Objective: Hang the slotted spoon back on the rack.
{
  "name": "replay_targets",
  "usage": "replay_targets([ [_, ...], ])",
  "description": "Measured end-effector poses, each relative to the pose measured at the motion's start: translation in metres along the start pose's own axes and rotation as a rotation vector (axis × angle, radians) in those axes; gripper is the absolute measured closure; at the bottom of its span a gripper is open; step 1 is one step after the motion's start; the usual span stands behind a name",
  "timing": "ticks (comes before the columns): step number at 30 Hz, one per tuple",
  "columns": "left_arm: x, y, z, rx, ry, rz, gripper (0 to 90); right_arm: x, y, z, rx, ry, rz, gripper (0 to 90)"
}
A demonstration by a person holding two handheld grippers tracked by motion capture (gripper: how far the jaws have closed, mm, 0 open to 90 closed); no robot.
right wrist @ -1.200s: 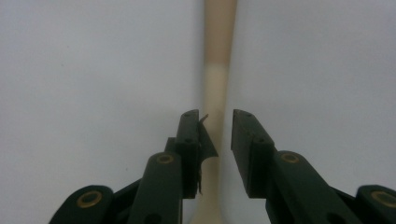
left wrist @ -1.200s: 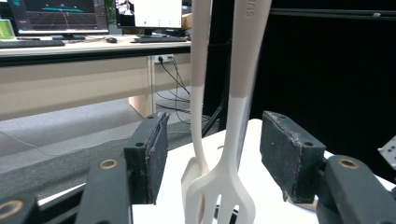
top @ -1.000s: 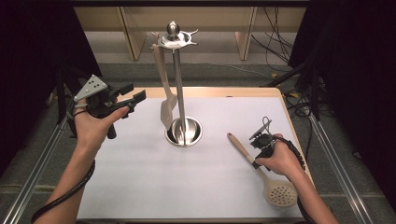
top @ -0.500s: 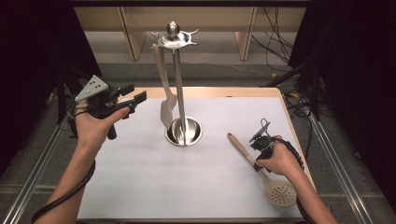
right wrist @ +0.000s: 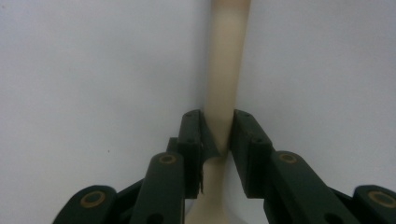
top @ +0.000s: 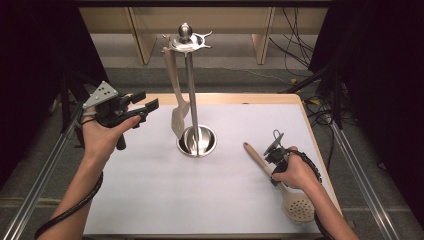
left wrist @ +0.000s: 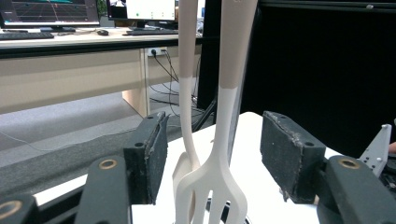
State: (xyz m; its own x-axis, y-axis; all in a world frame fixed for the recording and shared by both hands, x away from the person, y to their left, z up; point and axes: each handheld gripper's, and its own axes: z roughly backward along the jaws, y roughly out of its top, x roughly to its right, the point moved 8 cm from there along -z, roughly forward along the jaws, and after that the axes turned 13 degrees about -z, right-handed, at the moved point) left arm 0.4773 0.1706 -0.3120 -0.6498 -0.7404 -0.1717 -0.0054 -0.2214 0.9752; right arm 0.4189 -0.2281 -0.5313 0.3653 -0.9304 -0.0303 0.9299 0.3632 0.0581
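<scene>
Little has been shifted since the earlier frames: both hands are seen almost where they were, and the one change is at the right gripper (top: 274, 156), whose jaws have just been closing on the spoon (top: 280, 186). In the right gripper view the two black pads (right wrist: 192, 140) are pressed against the spoon's (right wrist: 226, 70) pale handle from either side, so the handle is clamped between them. The spoon is laid on the white table (top: 150, 200) at the near right, its handle pointed far and left, its perforated bowl nearest the near edge; it cannot be told whether it has been raised off the surface.

The left gripper (top: 142, 106) is held above the table's far left part, aimed right toward the stand (top: 192, 100). Its jaws are kept wide apart and nothing is gripped; in the left gripper view the pads (left wrist: 154, 161) are seen on either side of the hanging turner (left wrist: 219, 140), well clear of it.

The stand is placed at the table's middle, with the turner (top: 177, 107) hung on its left side from the top ring.

No brand, label or legible writing is made out on any item.
</scene>
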Motion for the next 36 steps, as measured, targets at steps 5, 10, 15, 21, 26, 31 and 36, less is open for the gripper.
replay_targets([
  [5, 0.000, -0.001, 0.000, -0.003, 0.000, 0.000, 40.9, 0.000, 0.001, -0.001, -0.003, -0.009, 0.001, 77.9],
  [10, 0.001, -0.001, -0.001, -0.007, -0.006, 0.000, 40.9, 0.001, 0.002, -0.001, 0.009, -0.007, 0.009, 78.7],
  [15, 0.002, -0.001, -0.001, -0.011, -0.010, 0.006, 41.0, 0.000, -0.001, 0.000, 0.018, -0.011, -0.025, 79.1],
  [21, 0.002, -0.001, 0.000, -0.007, -0.010, 0.002, 41.0, 0.000, 0.000, 0.008, 0.073, 0.007, -0.056, 79.2],
  [26, 0.002, 0.000, 0.000, -0.004, -0.009, 0.005, 40.9, -0.002, 0.003, 0.017, 0.146, 0.039, -0.092, 79.2],
  [31, 0.003, -0.001, 0.000, -0.007, -0.011, 0.001, 40.9, -0.006, 0.007, 0.026, 0.231, 0.076, -0.146, 79.3],
  [36, 0.005, -0.001, -0.001, -0.006, -0.013, 0.005, 40.9, -0.001, 0.017, 0.033, 0.378, 0.096, -0.087, 79.3],
])
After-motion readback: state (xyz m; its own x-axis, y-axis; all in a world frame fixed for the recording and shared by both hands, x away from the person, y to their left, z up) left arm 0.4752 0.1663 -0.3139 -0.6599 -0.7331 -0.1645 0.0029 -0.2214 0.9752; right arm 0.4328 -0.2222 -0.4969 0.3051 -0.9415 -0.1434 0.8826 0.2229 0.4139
